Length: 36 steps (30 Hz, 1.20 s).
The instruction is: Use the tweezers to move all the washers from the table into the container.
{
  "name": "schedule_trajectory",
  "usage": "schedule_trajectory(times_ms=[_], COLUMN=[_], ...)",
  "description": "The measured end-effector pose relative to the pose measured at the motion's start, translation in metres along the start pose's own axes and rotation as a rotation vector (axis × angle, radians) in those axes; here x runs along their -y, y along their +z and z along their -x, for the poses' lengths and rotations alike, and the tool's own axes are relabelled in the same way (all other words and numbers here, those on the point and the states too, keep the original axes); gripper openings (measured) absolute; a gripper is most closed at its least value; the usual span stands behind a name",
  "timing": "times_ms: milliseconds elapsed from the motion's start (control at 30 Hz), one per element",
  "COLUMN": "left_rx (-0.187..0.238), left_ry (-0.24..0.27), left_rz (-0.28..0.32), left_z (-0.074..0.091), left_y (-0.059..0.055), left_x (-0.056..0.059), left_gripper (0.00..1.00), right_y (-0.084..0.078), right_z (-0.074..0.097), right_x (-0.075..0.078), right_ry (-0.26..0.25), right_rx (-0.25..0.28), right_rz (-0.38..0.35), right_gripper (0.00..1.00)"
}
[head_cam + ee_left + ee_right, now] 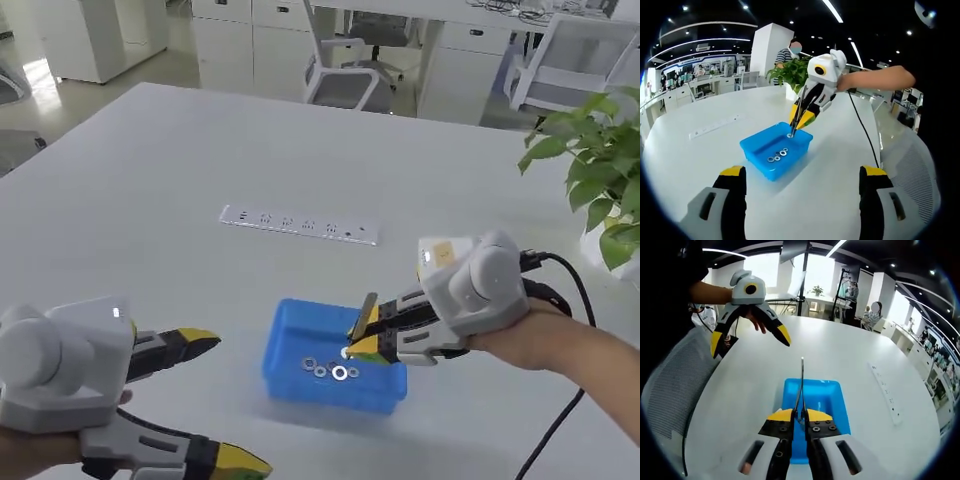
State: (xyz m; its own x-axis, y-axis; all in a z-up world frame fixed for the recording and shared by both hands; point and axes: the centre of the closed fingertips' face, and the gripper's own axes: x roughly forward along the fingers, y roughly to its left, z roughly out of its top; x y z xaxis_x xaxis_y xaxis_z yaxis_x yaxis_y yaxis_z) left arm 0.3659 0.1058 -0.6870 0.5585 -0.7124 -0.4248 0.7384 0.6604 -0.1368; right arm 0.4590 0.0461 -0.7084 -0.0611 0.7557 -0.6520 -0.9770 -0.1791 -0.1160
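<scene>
The blue container (330,395) sits on the white worktop (150,180). Several washers (330,371) lie in a short row on its floor, towards its near wall as the head view sees it.

The right gripper (372,336) hangs over the container's right-hand edge. Its jaws are pressed together on the upper part of the tweezers (362,318), with no gap between them in the right gripper view. In the left gripper view the tweezers (796,120) slope down from that gripper (805,116) into the container (790,167). Their tips are at the floor near the far wall, apart from the row of washers (779,155). There is a small pale speck at the tips, but it is too small to tell whether it is a washer.

The left gripper (240,402) is to the left of the container, well clear of it. Its jaws are spread wide and there is nothing between them. From its own view the container lies ahead, between the two jaws.

A power strip (300,224) lies flat on the worktop beyond the container. A plant (600,170) stands farther off, beyond the container on its right.
</scene>
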Motion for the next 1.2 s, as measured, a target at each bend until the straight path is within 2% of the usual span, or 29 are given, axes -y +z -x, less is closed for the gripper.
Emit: schedule_trajectory(times_ms=[367,567,900,1200], left_rx=[-0.008,0.008,-0.002,0.001], left_ry=[-0.010,-0.006,-0.009,-0.008], left_rz=[-0.003,-0.002,0.001,-0.004], left_z=[-0.005,-0.006,-0.009,-0.011], left_y=[-0.003,0.002,-0.001,0.003], left_x=[0.000,-0.003,-0.007,-0.013], left_gripper=[0.99,0.99,0.99,0.99], right_y=[-0.020,-0.029,-0.039,-0.046], right_z=[-0.012,-0.020,-0.034,-0.042], right_x=[0.018,0.024,0.027,0.030], right_ry=[-0.037,-0.043,-0.050,-0.050], right_rx=[-0.013,-0.020,-0.033,-0.051], right_rz=[-0.009,-0.018,-0.033,-0.033], right_gripper=[0.08,0.08,0.09,0.09])
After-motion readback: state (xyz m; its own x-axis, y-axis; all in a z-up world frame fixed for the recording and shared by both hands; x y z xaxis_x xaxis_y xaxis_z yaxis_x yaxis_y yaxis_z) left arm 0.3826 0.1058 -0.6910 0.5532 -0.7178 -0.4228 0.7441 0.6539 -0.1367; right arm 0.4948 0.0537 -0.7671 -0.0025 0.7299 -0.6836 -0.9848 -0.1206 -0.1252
